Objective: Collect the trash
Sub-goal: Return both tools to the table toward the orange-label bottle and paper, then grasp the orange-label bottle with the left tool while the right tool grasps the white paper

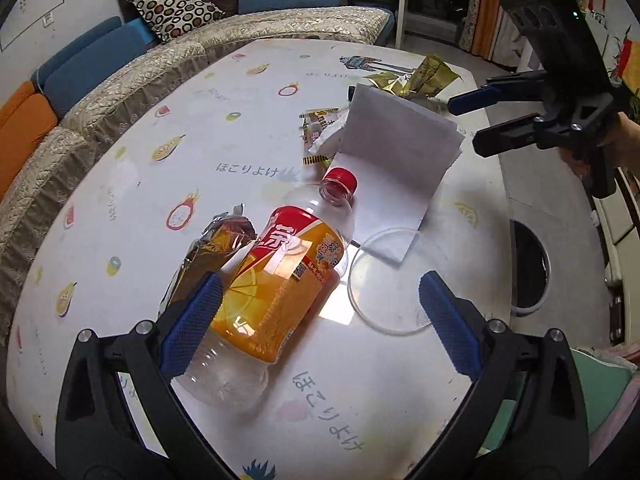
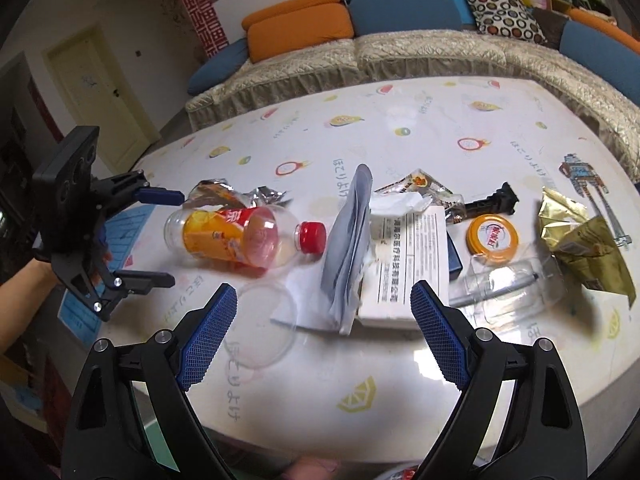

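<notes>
Trash lies spread over a white fruit-print table [image 1: 224, 120]. An empty bottle [image 1: 280, 280] with an orange label and red cap lies on its side, just under my left gripper [image 1: 320, 312], which is open and holds nothing. A foil wrapper [image 1: 216, 248] touches the bottle. Beside them are a clear plastic lid [image 1: 392, 280] and a folded white paper [image 1: 400, 152]. My right gripper [image 2: 324, 320] hangs open and empty above the paper [image 2: 348, 248] and a printed box [image 2: 412, 260]. The bottle [image 2: 240, 240] lies to its left, where the left gripper [image 2: 176, 240] also shows.
A gold bag [image 2: 580, 248], a yellow jar lid [image 2: 492, 236], a clear jar [image 2: 516, 284], a black object [image 2: 496, 200] and a snack wrapper [image 2: 420, 184] lie on the table's right part. A sofa [image 2: 400, 56] with cushions runs along the far side.
</notes>
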`<act>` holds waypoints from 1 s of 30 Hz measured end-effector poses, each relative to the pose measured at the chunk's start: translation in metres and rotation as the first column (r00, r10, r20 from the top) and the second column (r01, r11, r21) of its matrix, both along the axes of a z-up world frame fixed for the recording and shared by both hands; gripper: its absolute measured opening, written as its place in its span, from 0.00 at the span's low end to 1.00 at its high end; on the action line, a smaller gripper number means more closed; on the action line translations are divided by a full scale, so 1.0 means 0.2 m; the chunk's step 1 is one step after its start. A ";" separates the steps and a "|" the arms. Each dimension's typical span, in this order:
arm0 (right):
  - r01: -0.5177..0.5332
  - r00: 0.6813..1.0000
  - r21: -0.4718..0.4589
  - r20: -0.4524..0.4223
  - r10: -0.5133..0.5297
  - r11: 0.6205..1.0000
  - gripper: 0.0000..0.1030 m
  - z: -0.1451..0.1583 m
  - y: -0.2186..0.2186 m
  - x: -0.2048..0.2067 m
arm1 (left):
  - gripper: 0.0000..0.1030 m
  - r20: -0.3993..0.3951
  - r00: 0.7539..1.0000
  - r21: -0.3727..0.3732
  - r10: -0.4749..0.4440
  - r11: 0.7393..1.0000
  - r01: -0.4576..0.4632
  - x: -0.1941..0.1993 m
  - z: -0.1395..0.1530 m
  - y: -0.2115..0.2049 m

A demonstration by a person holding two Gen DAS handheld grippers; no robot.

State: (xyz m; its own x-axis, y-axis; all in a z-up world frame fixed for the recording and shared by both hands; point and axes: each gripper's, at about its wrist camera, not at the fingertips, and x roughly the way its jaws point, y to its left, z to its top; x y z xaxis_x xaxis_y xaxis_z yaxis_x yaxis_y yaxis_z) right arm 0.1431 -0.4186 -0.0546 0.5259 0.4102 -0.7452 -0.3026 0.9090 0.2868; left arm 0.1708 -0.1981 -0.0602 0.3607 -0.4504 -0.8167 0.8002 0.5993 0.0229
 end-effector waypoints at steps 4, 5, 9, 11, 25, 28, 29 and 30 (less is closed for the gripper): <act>-0.009 1.000 -0.008 -0.023 0.008 1.000 0.85 -0.03 0.02 0.08 | 0.93 -0.013 0.999 0.015 -0.037 0.999 0.037 0.08 -0.07 -0.01; -0.016 0.999 -0.014 -0.028 0.016 1.000 0.84 -0.05 0.02 0.09 | 0.93 -0.022 0.998 0.022 -0.050 0.998 0.051 0.10 -0.09 -0.02; -0.040 0.998 -0.033 -0.042 0.038 0.999 0.70 -0.09 0.05 0.14 | 0.93 -0.028 0.996 0.060 -0.084 0.995 0.085 0.17 -0.16 -0.03; -0.052 0.998 -0.045 -0.049 0.050 0.998 0.62 -0.11 0.07 0.16 | 0.93 -0.035 0.995 0.067 -0.097 0.993 0.099 0.18 -0.19 -0.05; -0.083 0.996 -0.047 -0.036 0.081 0.995 0.08 -0.07 0.11 0.21 | 0.62 -0.033 0.993 0.154 -0.114 0.981 0.118 0.18 -0.25 -0.05; -0.089 0.996 -0.034 -0.031 0.088 0.995 0.05 -0.04 0.11 0.21 | 0.62 -0.039 0.994 0.144 -0.104 0.984 0.108 0.17 -0.22 -0.02; -0.089 0.996 -0.024 -0.029 0.088 0.996 0.05 -0.03 0.11 0.21 | 0.62 -0.042 0.994 0.139 -0.101 0.985 0.106 0.17 -0.20 -0.01; -0.090 0.996 -0.008 -0.026 0.090 0.996 0.05 -0.02 0.10 0.21 | 0.62 -0.038 0.995 0.132 -0.093 0.986 0.098 0.16 -0.18 0.00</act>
State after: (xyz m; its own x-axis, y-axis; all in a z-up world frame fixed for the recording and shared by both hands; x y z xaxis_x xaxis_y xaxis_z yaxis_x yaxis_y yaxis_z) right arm 0.1850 -0.3985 -0.0586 0.4676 0.4478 -0.7621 -0.3759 0.8811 0.2871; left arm 0.2030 -0.1979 -0.0968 0.2940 -0.3677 -0.8823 0.8553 0.5133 0.0711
